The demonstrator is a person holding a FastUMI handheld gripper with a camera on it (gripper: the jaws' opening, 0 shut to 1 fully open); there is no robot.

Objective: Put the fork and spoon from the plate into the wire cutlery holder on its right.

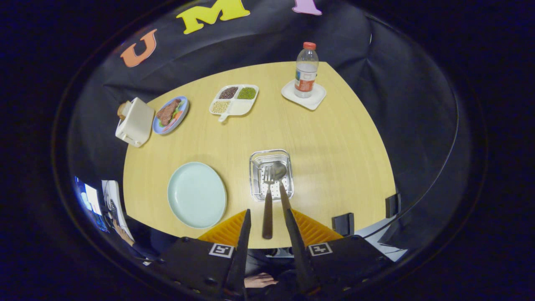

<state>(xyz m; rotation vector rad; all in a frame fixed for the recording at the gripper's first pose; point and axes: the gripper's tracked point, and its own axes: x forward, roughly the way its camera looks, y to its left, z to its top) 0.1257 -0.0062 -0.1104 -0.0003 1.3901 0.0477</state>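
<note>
The pale green plate lies bare on the wooden table, left of the fingers. To its right stands the wire cutlery holder, just ahead of the fingers. The fork and the spoon both stand in it, heads down and dark handles rising toward me. My gripper hovers above the holder with its fingers apart. The fork's handle runs up the gap between them without either finger pressing on it. The spoon's handle slants up along the right finger; I cannot tell whether they touch.
At the table's far side stand a water bottle on a white coaster, a sectioned dish of beans, a blue plate of food and a white toaster. Two black clamps sit on the near right edge.
</note>
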